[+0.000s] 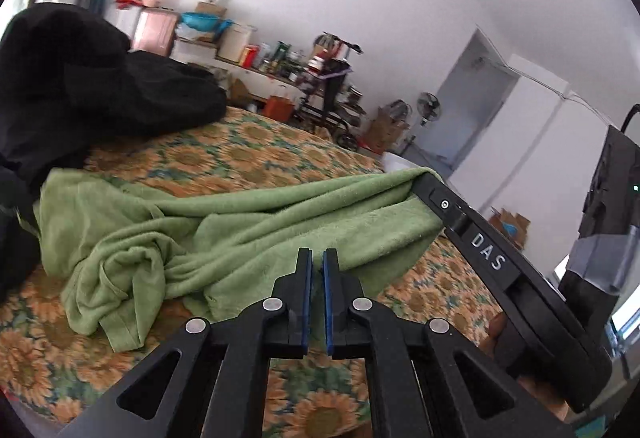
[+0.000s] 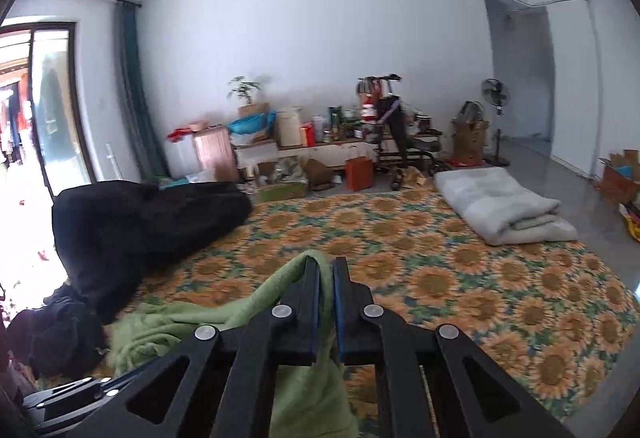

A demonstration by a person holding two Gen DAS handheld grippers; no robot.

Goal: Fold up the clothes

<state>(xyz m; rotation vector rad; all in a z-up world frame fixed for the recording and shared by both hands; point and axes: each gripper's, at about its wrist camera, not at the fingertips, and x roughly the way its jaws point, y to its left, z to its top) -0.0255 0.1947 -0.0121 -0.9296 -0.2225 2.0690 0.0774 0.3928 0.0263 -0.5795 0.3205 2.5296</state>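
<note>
My right tongs (image 2: 326, 266) are clamped on an edge of the green garment (image 2: 224, 322), which drapes over the left finger and hangs down between the jaws. My left tongs (image 1: 317, 258) are nearly closed, a narrow gap between the blue pads (image 1: 308, 302), gripping nothing. The rest of the garment lies crumpled on the sunflower mat (image 1: 248, 150), lifted at its right end. A black pile (image 1: 80, 78) lies at its left. A folded grey blanket (image 2: 504, 206) rests on the mat's far right.
</note>
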